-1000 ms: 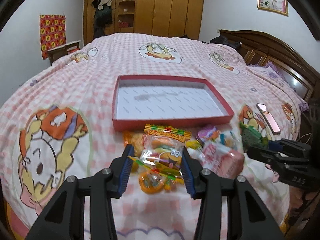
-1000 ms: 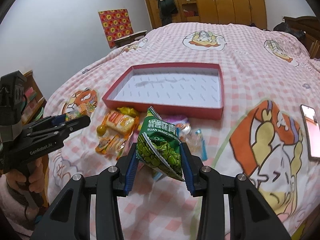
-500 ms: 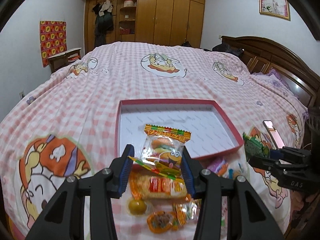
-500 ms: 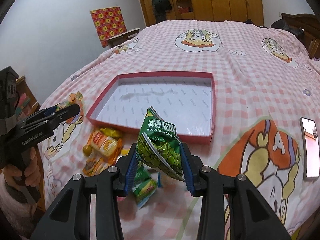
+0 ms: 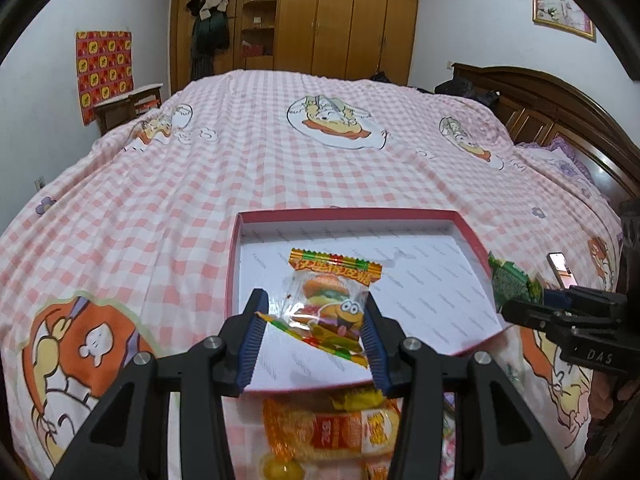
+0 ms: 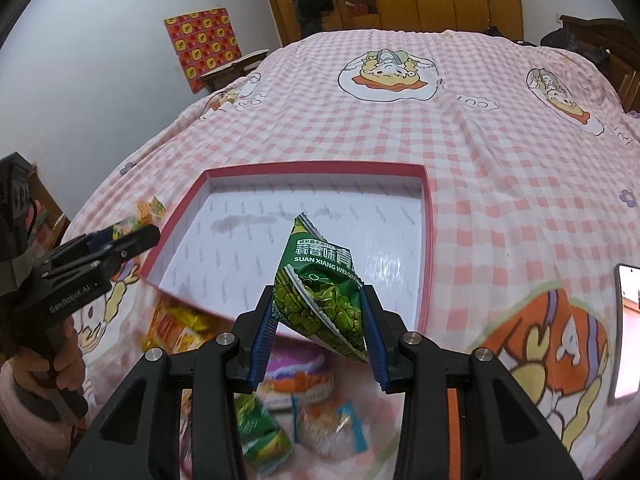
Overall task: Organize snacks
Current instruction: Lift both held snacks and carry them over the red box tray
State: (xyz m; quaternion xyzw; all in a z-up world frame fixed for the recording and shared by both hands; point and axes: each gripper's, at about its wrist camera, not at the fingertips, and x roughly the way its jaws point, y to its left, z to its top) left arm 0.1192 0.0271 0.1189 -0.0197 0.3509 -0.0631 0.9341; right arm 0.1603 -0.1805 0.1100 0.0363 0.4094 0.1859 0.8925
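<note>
Bedroom w/ a big bed [image 5: 280, 168] under a pink-checked cartoon cover; wooden wardrobe [image 5: 320, 16] along the far wall, dark headboard [image 5: 560, 112] at right. Red-rimmed tray [image 5: 236, 260] w/ white liner lies flat on the bed, long axis running left-right, interior bare.

Left gripper [image 5: 312, 336]: jaws clenched on a clear burger-print candy pack [image 5: 332, 304], held upright, long axis vertical, orange crimped top edge pointing away twd the wardrobe; it hangs over the tray's near-left part. Right gripper [image 6: 318, 332]: jaws grasping a green pea packet [image 6: 320, 292], tilted, pointed corner up and leaning left, over the tray's near edge [image 6: 424, 280].

Below, on the bed just short of the tray's near rim: loose snacks – orange-yellow pack [image 5: 332, 428], purple-topped pack [image 6: 296, 376], small green pack [image 6: 260, 436], clear pack w/ blue ends [image 6: 328, 428]. Phone [image 6: 628, 336] lies on the cover right of the tray, well apart.

Cover beyond and left of the tray is open bedding.
</note>
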